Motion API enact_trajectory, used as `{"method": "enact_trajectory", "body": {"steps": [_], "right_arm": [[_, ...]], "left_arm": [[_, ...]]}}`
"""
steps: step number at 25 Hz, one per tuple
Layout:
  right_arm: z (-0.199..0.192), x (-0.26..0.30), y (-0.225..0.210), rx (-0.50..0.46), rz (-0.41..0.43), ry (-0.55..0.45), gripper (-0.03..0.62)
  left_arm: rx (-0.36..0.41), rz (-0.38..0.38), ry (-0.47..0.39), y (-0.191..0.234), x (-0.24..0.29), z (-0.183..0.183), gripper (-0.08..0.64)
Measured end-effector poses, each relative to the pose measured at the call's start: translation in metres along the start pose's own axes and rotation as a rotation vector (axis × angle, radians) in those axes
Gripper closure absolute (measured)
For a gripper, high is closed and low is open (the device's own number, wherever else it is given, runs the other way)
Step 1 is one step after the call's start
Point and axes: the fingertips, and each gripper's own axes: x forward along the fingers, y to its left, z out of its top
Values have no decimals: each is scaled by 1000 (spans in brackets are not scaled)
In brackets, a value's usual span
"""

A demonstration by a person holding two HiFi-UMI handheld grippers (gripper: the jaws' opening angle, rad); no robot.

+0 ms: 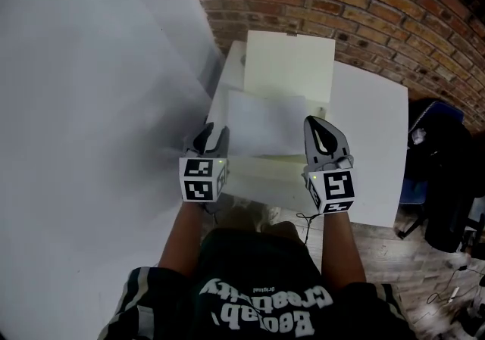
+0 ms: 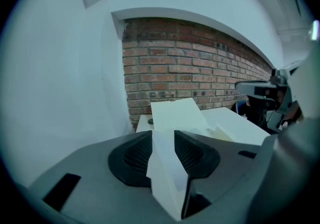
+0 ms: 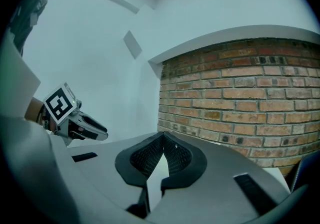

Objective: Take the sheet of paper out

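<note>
Between parted jaws of left hand-held gripper point(image 2: 164, 135): sheet point(image 2: 169, 178) | right hand-held gripper point(image 3: 163, 142): seemingly clamped on sheet edge

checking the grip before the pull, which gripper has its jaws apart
The left gripper: its jaws stand apart with white paper in the gap between them. The right gripper differs, its jaws meeting at the tips.

Desk point(image 1: 371, 141): white top, square corners. Behind the desk, a red brick wall point(image 1: 364, 5) with pale mortar. Left of the desk, a plain white wall point(image 1: 83, 88) meets the brick at a corner. Right of the desk, a black chair point(image 1: 443, 179), dimly lit. Below the desk's near edge, wood plank floor point(image 1: 394, 255) with loose cables point(image 1: 455, 289). Light cool and even.
</note>
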Motion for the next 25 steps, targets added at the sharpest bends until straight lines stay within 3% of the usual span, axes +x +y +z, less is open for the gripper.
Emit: {"method": "enact_trajectory", "body": {"steps": [5,15,19,25], "right_arm": [[-3,13,-5,12,-30,27,598],[-13,41,-3,20,-77,80,598],[-17,47,-1,7,-96,102,598],[-19,51,3,-4,-112,127,598]], "left_arm": [[-112,-93,107,6,27,-20,425],[-245,-281,307,4,70,-69,414],[-343,-362,353,0,81,-82,419],[-375,-429,383,-8,93,-90,439]]}}
